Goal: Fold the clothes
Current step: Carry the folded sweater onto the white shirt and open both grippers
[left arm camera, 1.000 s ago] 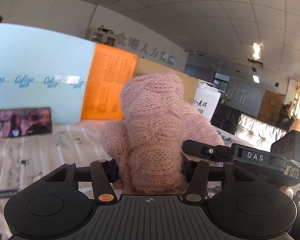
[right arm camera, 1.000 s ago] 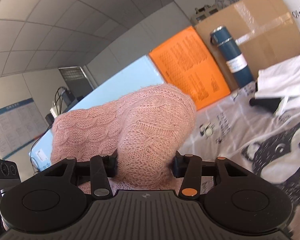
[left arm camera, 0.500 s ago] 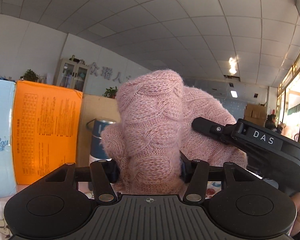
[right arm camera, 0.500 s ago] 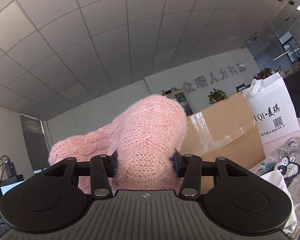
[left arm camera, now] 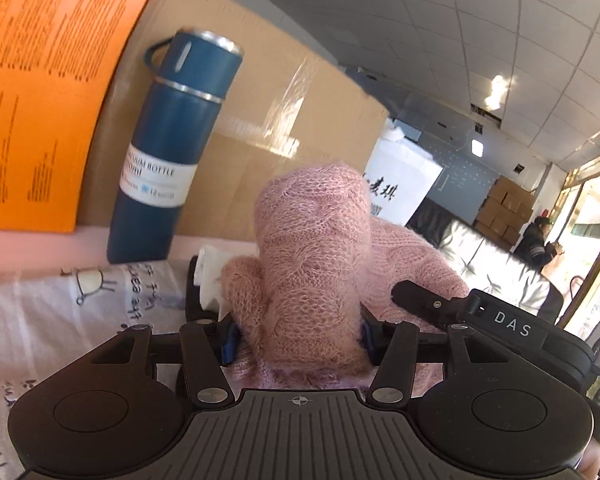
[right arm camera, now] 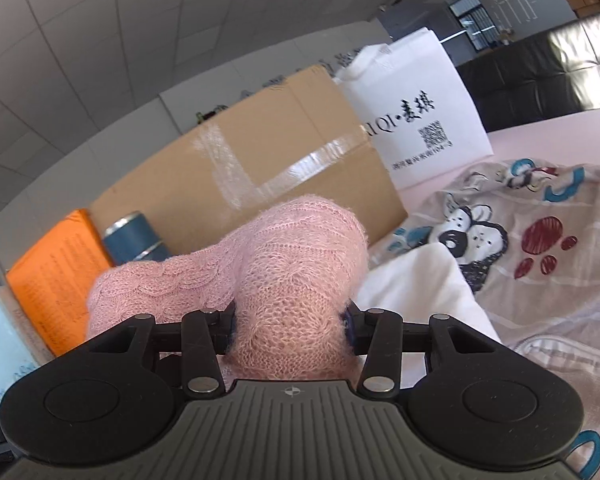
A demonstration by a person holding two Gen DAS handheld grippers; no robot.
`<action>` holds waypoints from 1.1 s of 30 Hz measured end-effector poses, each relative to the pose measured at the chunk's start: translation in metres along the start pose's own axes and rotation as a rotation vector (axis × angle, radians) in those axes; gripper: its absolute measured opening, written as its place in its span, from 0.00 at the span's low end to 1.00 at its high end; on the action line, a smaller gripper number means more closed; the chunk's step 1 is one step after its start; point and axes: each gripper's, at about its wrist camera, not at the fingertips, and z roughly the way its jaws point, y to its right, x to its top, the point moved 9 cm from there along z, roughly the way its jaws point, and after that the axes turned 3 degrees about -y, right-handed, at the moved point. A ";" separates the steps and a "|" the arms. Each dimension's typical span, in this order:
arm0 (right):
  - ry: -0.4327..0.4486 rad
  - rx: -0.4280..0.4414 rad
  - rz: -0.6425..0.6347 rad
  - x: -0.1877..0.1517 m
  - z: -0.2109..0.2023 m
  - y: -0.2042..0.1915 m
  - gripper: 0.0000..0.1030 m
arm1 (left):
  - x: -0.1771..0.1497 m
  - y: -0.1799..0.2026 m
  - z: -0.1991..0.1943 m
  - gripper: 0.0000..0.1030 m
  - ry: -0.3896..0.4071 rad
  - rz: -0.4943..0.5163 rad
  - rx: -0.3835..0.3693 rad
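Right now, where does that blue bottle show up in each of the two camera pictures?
Left wrist view: the blue vacuum bottle stands upright, upper left, against the cardboard box.
Right wrist view: only the blue vacuum bottle's top peeks out at middle left, behind the pink knit sweater.
Shared landmark: the orange sheet beside it.

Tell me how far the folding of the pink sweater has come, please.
Done: nothing looks folded yet. In hand: the pink knit sweater is bunched in both the left gripper and the right gripper, jaws shut on it. Left: laying it flat on the printed sheet and folding it.
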 end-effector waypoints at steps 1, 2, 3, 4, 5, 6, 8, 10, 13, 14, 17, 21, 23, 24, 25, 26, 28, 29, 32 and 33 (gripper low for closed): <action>-0.021 -0.024 0.003 -0.004 0.004 0.005 0.41 | -0.003 -0.002 0.006 0.57 -0.012 -0.012 0.003; -0.043 -0.047 0.006 -0.008 0.007 0.010 0.41 | -0.005 -0.003 0.003 0.63 0.003 -0.007 0.012; -0.045 -0.065 -0.003 -0.011 0.008 0.011 0.42 | -0.005 -0.005 0.001 0.70 0.020 -0.003 0.022; -0.047 -0.082 -0.012 -0.013 0.008 0.013 0.46 | -0.002 -0.008 -0.004 0.77 0.044 -0.005 0.034; -0.039 -0.104 -0.029 -0.013 0.008 0.014 0.53 | 0.001 -0.011 -0.008 0.80 0.069 -0.007 0.046; -0.030 -0.126 -0.046 -0.013 0.008 0.014 0.56 | 0.003 -0.014 -0.012 0.86 0.090 -0.008 0.061; -0.023 -0.171 -0.067 -0.015 0.007 0.016 0.65 | 0.009 -0.023 -0.015 0.91 0.115 -0.007 0.111; -0.027 -0.202 -0.056 -0.015 0.009 0.021 0.73 | 0.010 -0.032 -0.013 0.93 0.121 -0.002 0.175; -0.034 -0.219 -0.038 -0.016 0.012 0.025 0.81 | 0.007 -0.045 -0.001 0.97 0.096 0.010 0.271; -0.036 -0.226 -0.043 -0.017 0.014 0.025 0.82 | 0.006 -0.049 0.002 0.97 0.085 0.012 0.290; -0.044 -0.248 -0.070 -0.020 0.019 0.023 0.86 | 0.002 -0.060 0.013 0.97 0.050 0.018 0.345; -0.046 -0.272 -0.123 -0.026 0.023 0.020 0.88 | 0.003 -0.058 0.005 0.98 0.065 0.025 0.350; -0.033 -0.273 -0.146 -0.027 0.023 0.018 0.91 | 0.004 -0.055 -0.001 0.98 0.079 0.029 0.344; -0.013 -0.254 -0.145 -0.025 0.021 0.016 0.91 | 0.005 -0.054 -0.004 0.98 0.087 0.031 0.341; 0.007 -0.234 -0.145 -0.022 0.018 0.014 0.91 | 0.006 -0.052 -0.008 0.97 0.095 0.033 0.337; 0.040 -0.212 -0.149 -0.019 0.013 0.011 0.91 | 0.008 -0.049 -0.016 0.97 0.106 0.039 0.332; 0.122 -0.169 -0.156 -0.012 0.001 0.004 0.92 | 0.014 -0.043 -0.036 0.98 0.144 0.062 0.334; 0.172 -0.149 -0.158 -0.008 -0.007 0.000 0.93 | 0.017 -0.041 -0.049 0.98 0.170 0.075 0.337; 0.339 -0.124 -0.174 0.003 -0.036 -0.010 1.00 | 0.024 -0.034 -0.088 1.00 0.249 0.113 0.347; 0.381 -0.131 -0.181 0.005 -0.044 -0.012 1.00 | 0.025 -0.032 -0.102 1.00 0.277 0.126 0.349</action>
